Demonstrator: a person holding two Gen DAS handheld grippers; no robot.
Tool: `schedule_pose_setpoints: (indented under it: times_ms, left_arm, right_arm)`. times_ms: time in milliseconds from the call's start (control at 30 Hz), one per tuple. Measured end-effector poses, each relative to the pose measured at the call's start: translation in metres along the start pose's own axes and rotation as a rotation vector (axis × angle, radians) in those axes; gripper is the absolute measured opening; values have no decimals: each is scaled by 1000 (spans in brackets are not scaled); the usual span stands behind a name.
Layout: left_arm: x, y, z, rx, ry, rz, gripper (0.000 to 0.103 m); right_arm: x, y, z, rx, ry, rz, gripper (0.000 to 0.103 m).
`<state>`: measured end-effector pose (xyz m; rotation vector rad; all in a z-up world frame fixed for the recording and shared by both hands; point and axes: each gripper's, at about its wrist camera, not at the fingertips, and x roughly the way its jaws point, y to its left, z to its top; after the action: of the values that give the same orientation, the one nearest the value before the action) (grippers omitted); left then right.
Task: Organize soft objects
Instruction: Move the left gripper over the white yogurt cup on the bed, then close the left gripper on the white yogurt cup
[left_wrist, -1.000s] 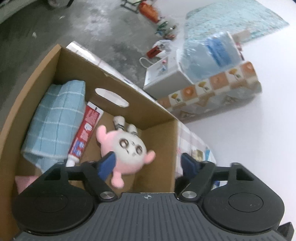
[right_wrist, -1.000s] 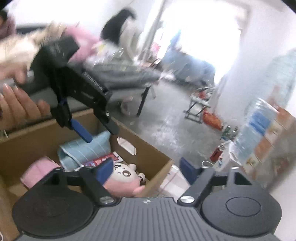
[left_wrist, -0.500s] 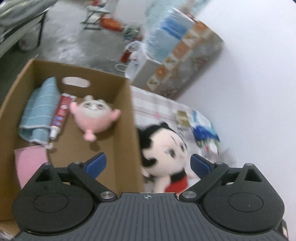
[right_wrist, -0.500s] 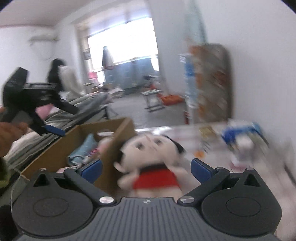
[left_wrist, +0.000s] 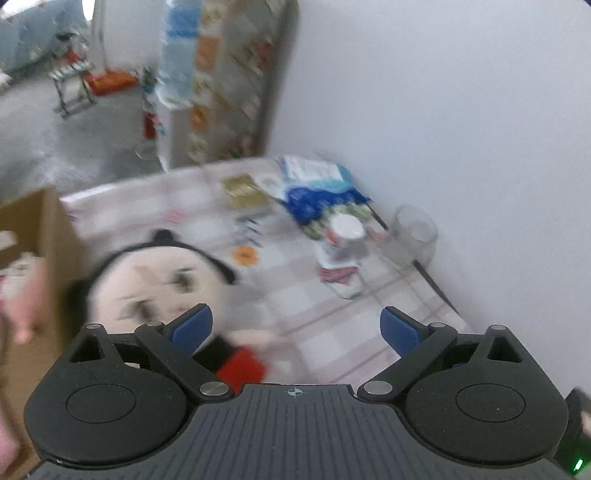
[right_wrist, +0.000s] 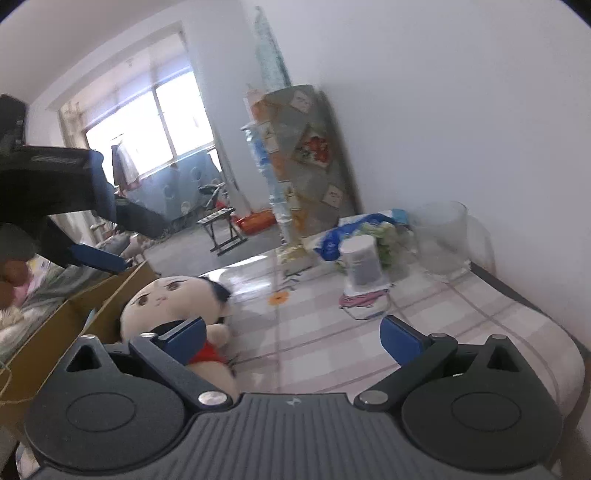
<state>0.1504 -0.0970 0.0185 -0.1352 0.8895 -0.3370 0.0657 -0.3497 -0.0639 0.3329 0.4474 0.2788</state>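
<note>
White walls close off the far side of a table (right_wrist: 332, 332) spread with a pale checked cloth. Take the cardboard box (right_wrist: 55, 332) at the table's left edge as landmark. Just beside its right wall sits a black-haired doll in red (right_wrist: 173, 299), head propped against the cardboard. Well to the right of the box, near the wall, stand a clear glass jar (right_wrist: 441, 236), a blue-and-white packet (right_wrist: 354, 230) and a small white-capped container (right_wrist: 362, 266).

A second ago the left camera looked down into the box at a pink plush; now the left gripper (left_wrist: 295, 326) has swung out over the cloth, blue pads spread wide and empty, the doll (left_wrist: 155, 280) at its left finger. The right gripper (right_wrist: 293, 332) is likewise spread and empty. By my reading the pink plush is stowed and the doll is next.
</note>
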Motion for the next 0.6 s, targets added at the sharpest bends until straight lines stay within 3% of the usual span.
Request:
schedule_pose_setpoints:
  times_ms: [167, 433, 600]
  left_arm:
    - [69, -24, 31, -90, 99, -37, 98]
    - [153, -62, 70, -122, 133, -24, 90]
    - [191, -80, 77, -75, 183, 42, 65]
  right_arm:
    - [20, -24, -3, 69, 0, 5, 79]
    - [46, -47, -6, 149, -12, 16, 76]
    - [58, -53, -15, 168, 5, 30, 76]
